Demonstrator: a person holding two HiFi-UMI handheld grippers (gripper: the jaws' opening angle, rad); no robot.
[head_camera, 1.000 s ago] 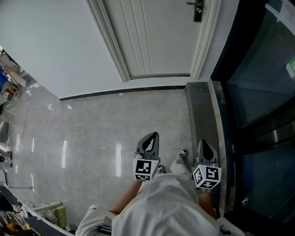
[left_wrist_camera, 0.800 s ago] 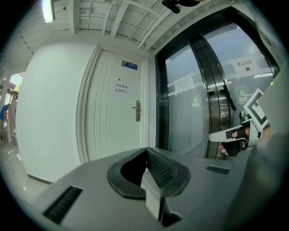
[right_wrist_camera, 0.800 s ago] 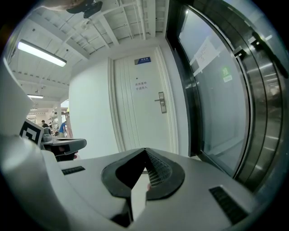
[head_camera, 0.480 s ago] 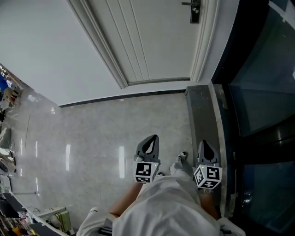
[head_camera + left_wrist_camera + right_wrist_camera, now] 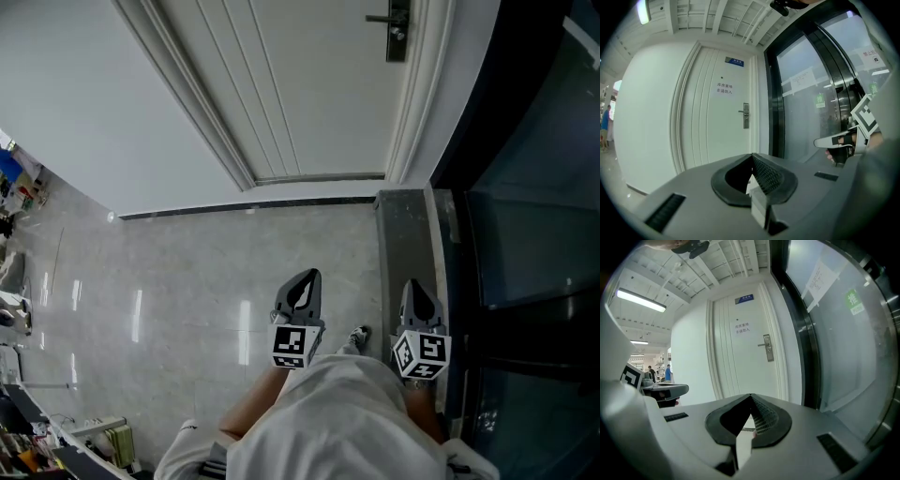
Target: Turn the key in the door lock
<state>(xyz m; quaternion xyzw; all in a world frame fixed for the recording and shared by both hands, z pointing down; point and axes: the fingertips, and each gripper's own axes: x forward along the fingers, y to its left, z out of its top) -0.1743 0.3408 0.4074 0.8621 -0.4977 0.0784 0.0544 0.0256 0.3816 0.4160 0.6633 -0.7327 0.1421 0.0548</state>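
Left gripper (image 5: pixel 298 298): clenched, jaws meeting tip to tip with nothing between them; at 6 o'clock in the head view, over the floor, pointing toward 12 o'clock.
Right gripper (image 5: pixel 417 302): also clenched and empty; at 5 o'clock in the head view, near the left gripper at its 3 o'clock, above the stone sill.
Door lock (image 5: pixel 398 28): a tall metal plate with a lever handle on the door's right edge, at 1 o'clock in the head view and well apart from both grippers; the lever points toward 9 o'clock.
Key: too small to make out in any view.
Door (image 5: pixel 309 84): white, panelled, set in a white frame at 12 o'clock.
Blue plate (image 5: pixel 734 61): near the door's top, at 11 o'clock from the lock, with lines of print (image 5: pixel 724 89) just under it.
Floor (image 5: pixel 187 272): glossy grey tiles from 6 to 9 o'clock.
Stone sill (image 5: pixel 405 234): a dark strip running toward 12 o'clock beside the glass.
Glass wall (image 5: pixel 534 216): dark-framed, at 3 o'clock.
Person: white clothing (image 5: pixel 328 422) at 6 o'clock, and a shoe (image 5: pixel 359 334) between the two grippers.
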